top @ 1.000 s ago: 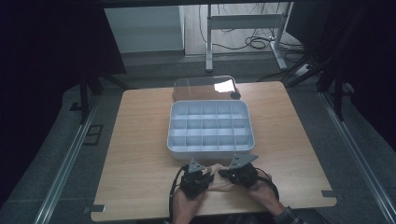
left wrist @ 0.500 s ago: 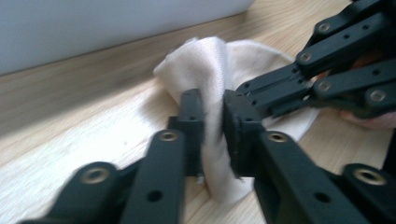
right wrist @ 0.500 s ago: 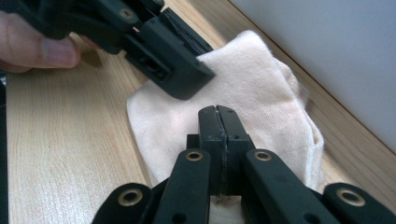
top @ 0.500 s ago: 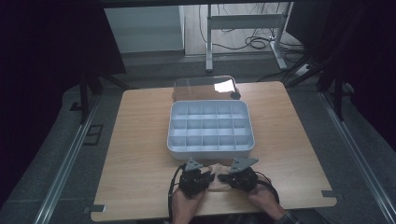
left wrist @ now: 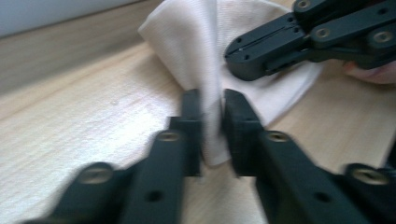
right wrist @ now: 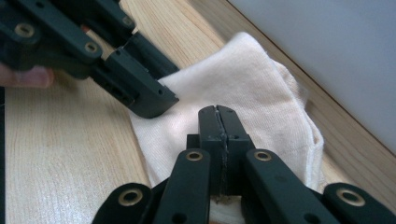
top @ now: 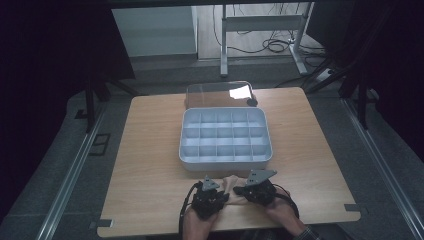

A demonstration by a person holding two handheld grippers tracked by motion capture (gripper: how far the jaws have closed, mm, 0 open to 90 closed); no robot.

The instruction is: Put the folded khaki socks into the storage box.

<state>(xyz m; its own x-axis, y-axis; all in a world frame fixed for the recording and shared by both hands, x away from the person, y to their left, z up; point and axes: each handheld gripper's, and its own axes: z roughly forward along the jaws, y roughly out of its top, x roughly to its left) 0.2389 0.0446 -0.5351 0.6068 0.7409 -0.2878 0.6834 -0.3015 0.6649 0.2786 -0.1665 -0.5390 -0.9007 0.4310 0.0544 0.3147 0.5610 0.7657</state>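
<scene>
You have both grippers on the small cream-white knitted cloth (top: 231,184), which lies at the bottom centre of the high view on the pale wooden table (top: 150,165), just below the near wall of the grey plastic compartment tray (top: 225,136).

Left gripper (left wrist: 212,126): in the left gripper view its jaws stand a little apart with a raised fold of the cloth pinched between them. The fold rises toward the upper middle of that frame, so you hold one layer lifted off the table rather than the whole piece.

Right gripper (right wrist: 218,135): in the right gripper view its jaws are pressed together, no gap between the tips. They lie over the cloth at the frame's lower centre; a thin edge of fabric may be caught between them, but I cannot tell this for sure.

The two grippers sit side by side with their tips angled toward each other, each showing in the other's view at an upper corner. Judgement: this paired hold at neighbouring points suits opening, spreading or folding the cloth, since pulling apart would tension the fabric between the grips.

The clear plastic lid (top: 217,93) lies beyond the tray, in the upper middle of the high view, leaving the compartments open. The compartments look empty.
</scene>
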